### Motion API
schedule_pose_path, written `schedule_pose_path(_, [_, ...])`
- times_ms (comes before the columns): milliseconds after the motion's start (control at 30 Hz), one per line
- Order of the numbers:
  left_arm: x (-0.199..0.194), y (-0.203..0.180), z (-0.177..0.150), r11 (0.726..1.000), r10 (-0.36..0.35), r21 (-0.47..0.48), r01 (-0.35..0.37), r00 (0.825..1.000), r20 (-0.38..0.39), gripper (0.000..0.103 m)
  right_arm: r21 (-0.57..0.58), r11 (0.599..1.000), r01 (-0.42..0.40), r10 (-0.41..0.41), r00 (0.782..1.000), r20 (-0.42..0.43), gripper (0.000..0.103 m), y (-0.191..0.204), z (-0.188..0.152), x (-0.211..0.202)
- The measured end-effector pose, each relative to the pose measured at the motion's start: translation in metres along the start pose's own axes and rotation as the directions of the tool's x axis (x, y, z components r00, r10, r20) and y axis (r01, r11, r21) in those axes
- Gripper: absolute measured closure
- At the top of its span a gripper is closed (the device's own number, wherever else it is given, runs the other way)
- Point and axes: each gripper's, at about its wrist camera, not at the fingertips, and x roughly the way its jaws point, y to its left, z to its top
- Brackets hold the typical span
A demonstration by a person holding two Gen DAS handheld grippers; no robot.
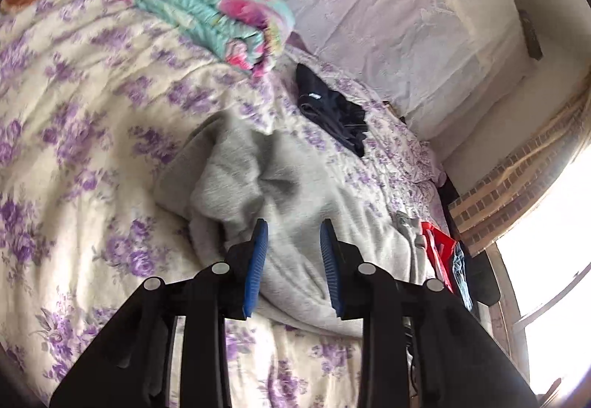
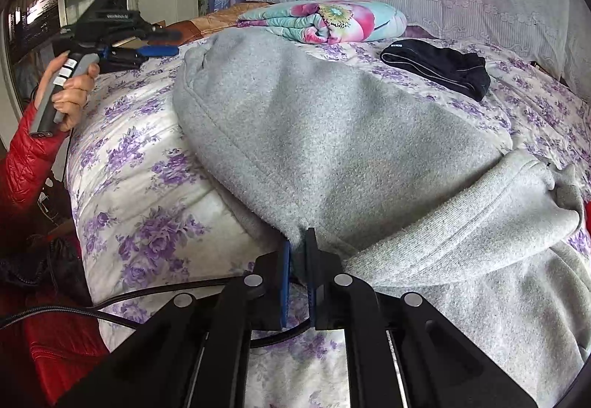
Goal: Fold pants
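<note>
One claw grips, one hangs empty over the pants.
Your right claw [image 2: 298,245] pinches the grey pants [image 2: 332,149] at their 6 o'clock edge on the bed [image 2: 140,223]; your left claw [image 1: 293,238] gapes above. Fleece could slip, bunching the fold.

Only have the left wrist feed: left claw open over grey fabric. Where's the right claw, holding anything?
Observer: The right claw is shut on an edge of the grey pants, at the near side of the bed.
Operator: Is my left claw touching the pants?
Observer: No. The right wrist view shows the left claw in the air, off to the left of the pants, touching nothing.
</note>
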Motion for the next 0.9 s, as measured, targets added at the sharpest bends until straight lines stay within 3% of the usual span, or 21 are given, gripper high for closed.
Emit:
schedule_pose_path(67, [0.001,-0.028,0.003,0.997,-0.022,0.079,0.022,1.000,0.004,0.065,-0.006,1.000,0.001,-0.001,1.000,-0.001,0.092,0.001,0.000,0.000])
schedule_pose_path(133, [0.013,-0.046,0.004,0.990,-0.010,0.141,0.008,1.000,0.012,0.042,-0.012,1.000,0.008,-0.008,1.000,0.000,0.091,0.002,-0.001,0.000])
schedule_pose_path(200, [0.039,-0.048,0.005,0.986,0.050,0.158,-0.047,0.999,-0.016,0.040,-0.013,1.000,0.010,-0.010,1.000,0.002,0.091,0.002,-0.001,0.000])
schedule_pose_path(267, [0.070,-0.023,0.002,0.986,0.136,0.106,-0.126,0.986,-0.095,0.040,-0.011,1.000,0.009,-0.009,1.000,0.003,0.091,0.002,-0.001,0.000])
schedule_pose_path(300, [0.083,-0.004,-0.004,0.986,0.161,0.058,-0.154,0.975,-0.150,0.052,-0.010,1.000,0.006,-0.006,1.000,0.003,0.091,0.001,-0.001,-0.001])
schedule_pose_path(333, [0.090,0.011,-0.010,0.987,0.163,0.025,-0.161,0.970,-0.179,0.072,-0.010,1.000,0.006,-0.006,1.000,0.003,0.091,0.001,-0.001,0.000])
schedule_pose_path(400, [0.078,0.029,-0.022,0.993,0.121,0.006,-0.121,0.985,-0.125,0.092,-0.008,1.000,0.003,-0.003,1.000,0.003,0.090,0.001,-0.001,-0.001])
schedule_pose_path(500, [0.057,0.053,-0.026,0.983,-0.020,-0.186,-0.003,0.993,-0.120,0.093,-0.007,1.000,-0.025,0.025,1.000,0.002,0.083,0.000,-0.002,0.000])
schedule_pose_path(567, [0.043,0.040,-0.023,0.988,-0.001,-0.155,-0.012,0.996,-0.084,0.090,-0.020,0.999,-0.044,0.044,0.999,-0.002,0.073,0.002,-0.001,0.001])
schedule_pose_path(600, [0.039,0.024,-0.021,0.995,0.039,-0.091,-0.046,0.997,-0.068,0.079,-0.036,0.999,-0.042,0.041,0.999,-0.004,0.068,0.005,-0.001,0.001])
schedule_pose_path(633, [0.038,0.004,-0.021,0.997,0.071,-0.015,-0.072,0.996,-0.056,0.060,-0.054,0.998,-0.031,0.031,0.999,-0.006,0.065,0.010,-0.001,0.001])
schedule_pose_path(700, [0.046,-0.036,-0.023,0.992,0.065,0.109,-0.059,0.996,-0.056,0.035,-0.091,0.996,0.002,-0.003,1.000,-0.010,0.059,0.018,-0.002,0.002])
schedule_pose_path(800, [0.082,-0.081,-0.034,0.959,0.079,0.279,-0.044,0.990,-0.116,0.021,-0.117,0.993,0.030,-0.032,0.999,-0.011,0.057,0.024,-0.002,0.003])
schedule_pose_path(900, [0.139,-0.076,-0.058,0.916,0.223,0.380,-0.130,0.952,-0.211,0.011,-0.098,0.995,0.001,-0.002,1.000,-0.009,0.052,0.021,-0.003,0.001])
